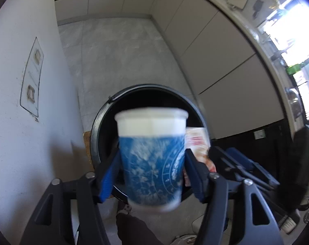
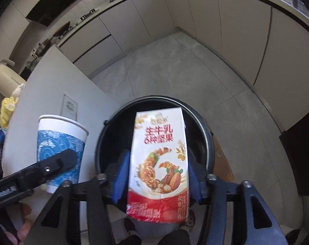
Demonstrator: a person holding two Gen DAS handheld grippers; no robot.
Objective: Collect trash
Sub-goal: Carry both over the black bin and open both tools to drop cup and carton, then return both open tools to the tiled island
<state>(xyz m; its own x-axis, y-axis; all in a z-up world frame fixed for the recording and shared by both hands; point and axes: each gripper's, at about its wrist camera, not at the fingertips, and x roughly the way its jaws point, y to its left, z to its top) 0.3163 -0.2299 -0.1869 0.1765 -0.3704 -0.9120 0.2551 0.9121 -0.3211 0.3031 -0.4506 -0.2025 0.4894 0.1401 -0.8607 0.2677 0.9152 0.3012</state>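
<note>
Gripping a paper cup (image 1: 151,161), the left gripper (image 1: 152,175) hangs over the bin (image 2: 207,143); the right gripper (image 2: 157,175) clasps a milk carton (image 2: 158,163).

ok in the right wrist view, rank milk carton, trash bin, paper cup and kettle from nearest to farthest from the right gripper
1. milk carton: gripped in the right gripper.
2. trash bin: directly below and behind the carton.
3. paper cup: off to the left, held in the left gripper.
4. kettle: far left, on the counter.

Black gripper frames, silver screws, blue fingers (image 1: 108,175); white lettering on side.
</note>
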